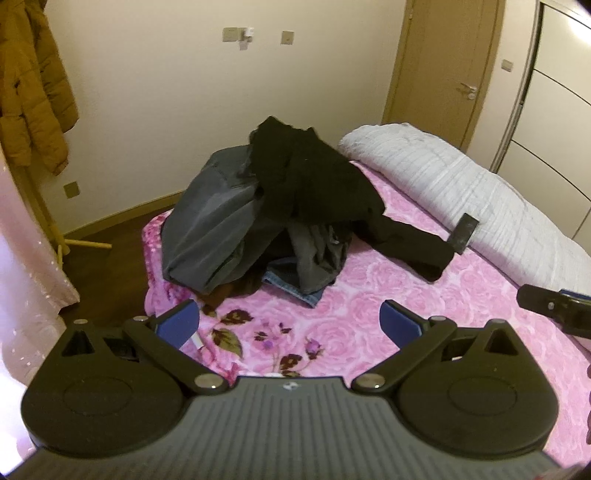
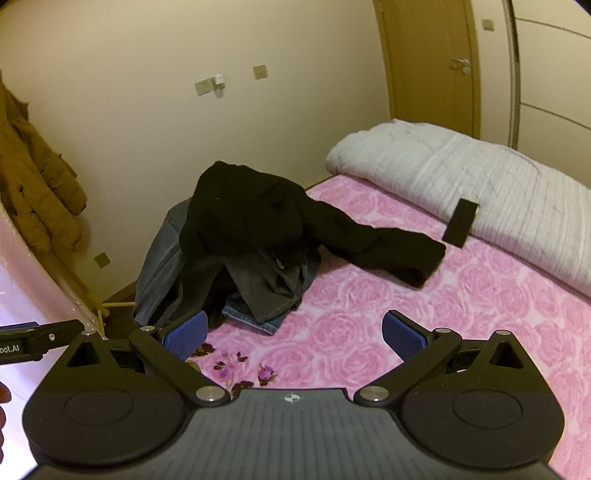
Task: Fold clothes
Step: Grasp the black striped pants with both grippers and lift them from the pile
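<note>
A heap of clothes (image 1: 258, 218) sits on the bed (image 1: 354, 306) near its far left corner, at about 11 o'clock from the left hand-held gripper (image 1: 290, 325) and about 10 o'clock from the right hand-held gripper (image 2: 295, 334). On top lies a black garment (image 2: 251, 218) with one sleeve (image 2: 399, 251) stretched flat across the pink rose-print bedspread toward 3 o'clock. Under it are a grey garment (image 1: 210, 229) bulging on the heap's left side, a darker grey piece (image 2: 266, 288) hanging down the front, and a blue denim edge (image 1: 295, 286) poking out at the bottom.

Both hand-held grippers hover above the bedspread in front of the heap, apart from it. Each has its blue-padded fingers spread wide with nothing between them. A small round logo is stamped on each gripper's grey ribbed body; no words can be read on it. In the right wrist view, the left hand-held gripper's side enters at 9 o'clock with white lettering partly cut off, readable as "bot.AI".

A small black rectangular object (image 2: 460, 223) leans against a rolled white quilt (image 2: 461, 184) at the far right side of the bed, just beyond the sleeve's end. A brown padded coat (image 1: 33, 92) hangs at 10 o'clock beside the cream wall, which carries switch plates (image 1: 231, 35). A wooden door (image 2: 432, 62) stands at 1 o'clock.
</note>
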A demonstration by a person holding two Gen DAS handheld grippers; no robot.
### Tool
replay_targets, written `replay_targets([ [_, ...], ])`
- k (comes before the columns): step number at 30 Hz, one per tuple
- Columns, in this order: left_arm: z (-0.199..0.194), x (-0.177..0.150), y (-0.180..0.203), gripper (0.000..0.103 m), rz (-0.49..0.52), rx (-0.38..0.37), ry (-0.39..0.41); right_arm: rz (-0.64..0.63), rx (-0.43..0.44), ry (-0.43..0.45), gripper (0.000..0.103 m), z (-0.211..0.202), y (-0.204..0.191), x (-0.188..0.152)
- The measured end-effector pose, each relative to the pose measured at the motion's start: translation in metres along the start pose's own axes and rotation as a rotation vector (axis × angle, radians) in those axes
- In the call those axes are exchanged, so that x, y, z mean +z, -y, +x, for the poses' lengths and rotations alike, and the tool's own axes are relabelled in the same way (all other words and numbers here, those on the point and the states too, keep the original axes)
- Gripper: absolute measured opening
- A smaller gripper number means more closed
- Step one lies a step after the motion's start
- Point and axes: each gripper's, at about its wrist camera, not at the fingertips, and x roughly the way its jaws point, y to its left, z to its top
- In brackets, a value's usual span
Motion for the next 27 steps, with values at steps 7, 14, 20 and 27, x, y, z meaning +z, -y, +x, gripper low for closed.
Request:
replay_targets([
  [7, 0.028, 0.023, -0.034, 0.102, 0.031, 0.038, 0.043, -0.151, 0.025, 0.044, 0.103, 0.030, -0.037, 0.015],
  [14, 0.107, 0.077, -0.078, 0.102, 0.196, -0.001, 0.118, -0.300, -0.005, 0.076, 0.103, 0.109, -0.083, 0.047],
  [20, 0.212, 0.144, -0.134, 0.102, 0.142, -0.110, 0.065, -0.289, 0.030, 0.008, 0.103, 0.216, -0.114, 0.093],
  [27, 0.342, 0.214, -0.162, 0.102, 0.088, -0.276, 0.003, -0.323, 0.011, -0.118, 0.102, 0.340, -0.153, 0.120],
])
